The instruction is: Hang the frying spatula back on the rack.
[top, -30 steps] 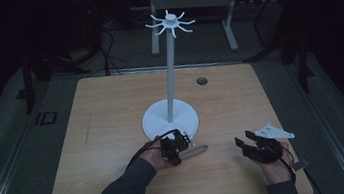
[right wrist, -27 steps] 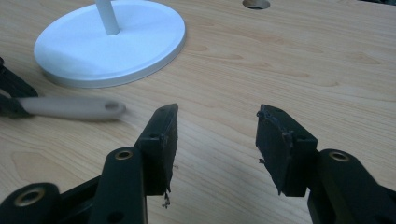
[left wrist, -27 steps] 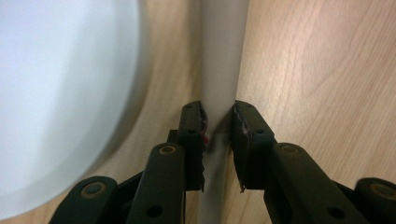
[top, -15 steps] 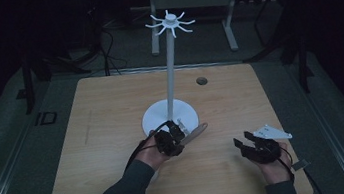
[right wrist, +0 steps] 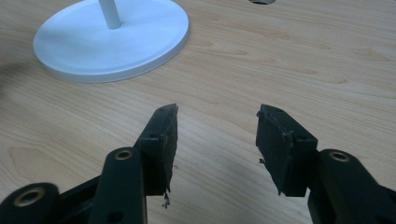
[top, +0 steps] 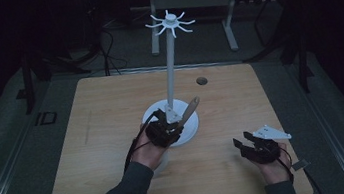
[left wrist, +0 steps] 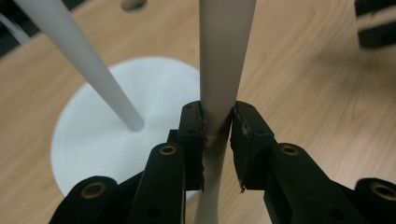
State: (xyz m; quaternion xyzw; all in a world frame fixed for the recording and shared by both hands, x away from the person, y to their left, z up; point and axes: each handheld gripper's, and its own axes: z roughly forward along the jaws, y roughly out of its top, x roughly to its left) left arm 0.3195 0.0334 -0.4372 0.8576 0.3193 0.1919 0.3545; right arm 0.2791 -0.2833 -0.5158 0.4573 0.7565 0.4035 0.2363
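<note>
high view: a pale wooden utensil [top: 188, 111] is clamped in the left gripper [top: 168, 128], lifted just above the white stand's base [top: 190, 130], beside its pole [top: 171, 72]. hanging it on the top hooks [top: 170, 22] seemingly remains. right gripper [top: 253, 148], well right of the base, gapes empty.

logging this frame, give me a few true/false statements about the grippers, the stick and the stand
1. The left gripper is shut on a pale stick. True.
2. The right gripper holds the stick. False: its jaws stand open with nothing between them.
3. The white stand lies tipped over on the table. False: it stands upright on its round base.
4. The stick hangs from the stand's top hooks. False: it is down by the base, in the left gripper.
</note>
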